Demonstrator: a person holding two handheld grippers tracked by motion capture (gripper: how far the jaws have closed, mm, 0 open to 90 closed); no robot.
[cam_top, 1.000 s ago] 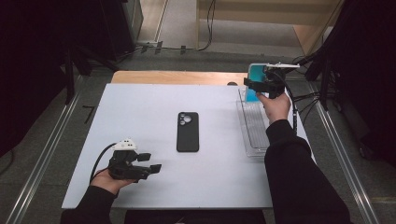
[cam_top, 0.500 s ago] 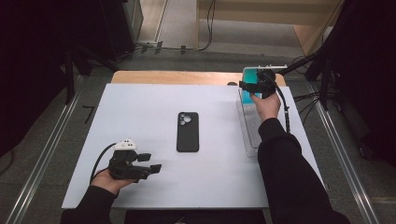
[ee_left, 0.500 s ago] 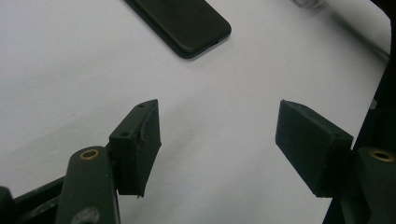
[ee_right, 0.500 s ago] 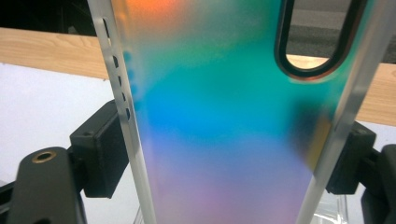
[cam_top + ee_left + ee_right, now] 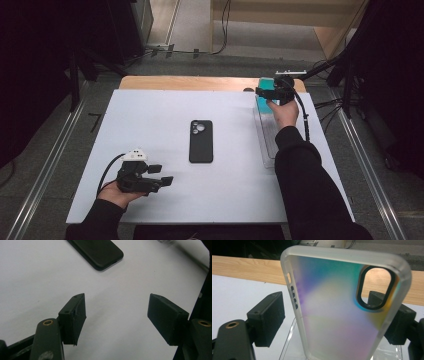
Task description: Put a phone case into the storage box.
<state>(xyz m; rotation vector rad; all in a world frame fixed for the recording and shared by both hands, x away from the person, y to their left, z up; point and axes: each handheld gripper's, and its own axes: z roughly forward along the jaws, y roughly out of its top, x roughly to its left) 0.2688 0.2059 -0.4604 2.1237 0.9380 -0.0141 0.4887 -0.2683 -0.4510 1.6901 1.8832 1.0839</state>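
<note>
A translucent iridescent phone case (image 5: 337,315) stands upright between the jaws of my right gripper (image 5: 332,320), its lower end in a clear tray (image 5: 289,342). The left pad (image 5: 268,317) stands a little off the case's edge; the right pad shows through the case from behind. From above, the right gripper (image 5: 265,92) and teal-looking case (image 5: 263,100) are at the far end of the clear tray (image 5: 267,142). A black phone (image 5: 201,141) lies face down mid-table. My left gripper (image 5: 162,175) rests open near the front left, empty, the black phone (image 5: 100,250) ahead of it.
The white table top (image 5: 150,125) ends at a wooden strip (image 5: 190,82) along its far edge. Metal rails run along the floor on both sides, and cables lie behind the table at the right.
The right hand has come down and slightly left with the case, bringing it onto the far end of the clear tray. The left hand and the black phone have stayed put.
</note>
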